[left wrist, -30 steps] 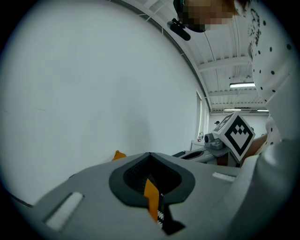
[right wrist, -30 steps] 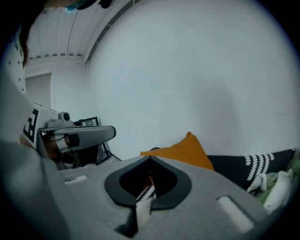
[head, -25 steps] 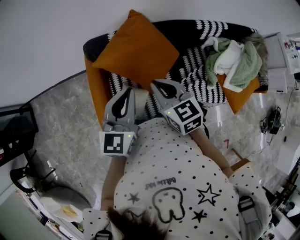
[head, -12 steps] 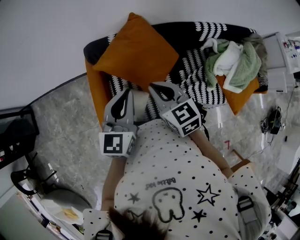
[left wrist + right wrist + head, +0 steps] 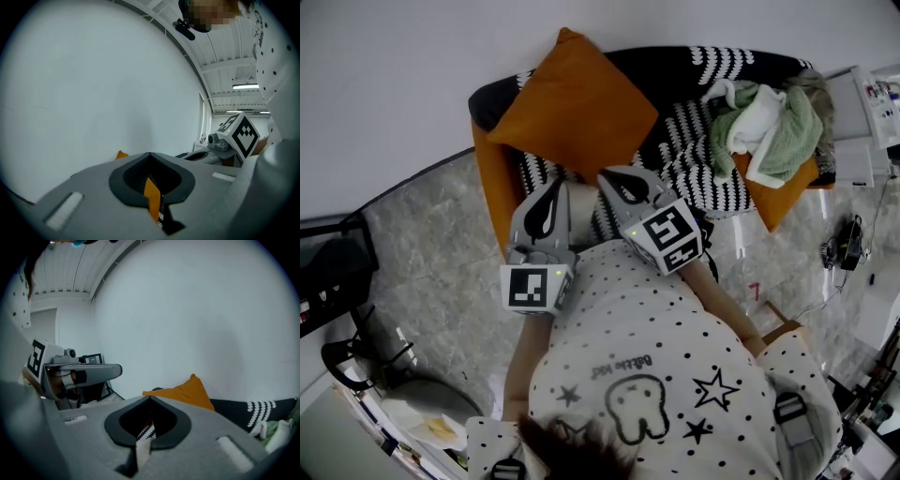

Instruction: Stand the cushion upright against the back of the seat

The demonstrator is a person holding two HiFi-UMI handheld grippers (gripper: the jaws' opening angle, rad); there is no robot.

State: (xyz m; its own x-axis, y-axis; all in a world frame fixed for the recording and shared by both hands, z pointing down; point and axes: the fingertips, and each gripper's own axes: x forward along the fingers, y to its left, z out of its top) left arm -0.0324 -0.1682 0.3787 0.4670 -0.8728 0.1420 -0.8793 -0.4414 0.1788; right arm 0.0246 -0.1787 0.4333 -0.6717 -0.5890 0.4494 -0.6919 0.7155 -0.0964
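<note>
well, nothing's really changing since a second ago: left gripper (image 5: 553,185) and right gripper (image 5: 611,172) are hanging shut and empty, and the orange cushion (image 5: 572,103) is already standing against the sofa (image 5: 490,183) back, so it's probably done.

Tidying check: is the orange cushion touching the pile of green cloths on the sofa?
Apart. The head view shows a stretch of striped throw between the orange cushion and the green cloths.
</note>
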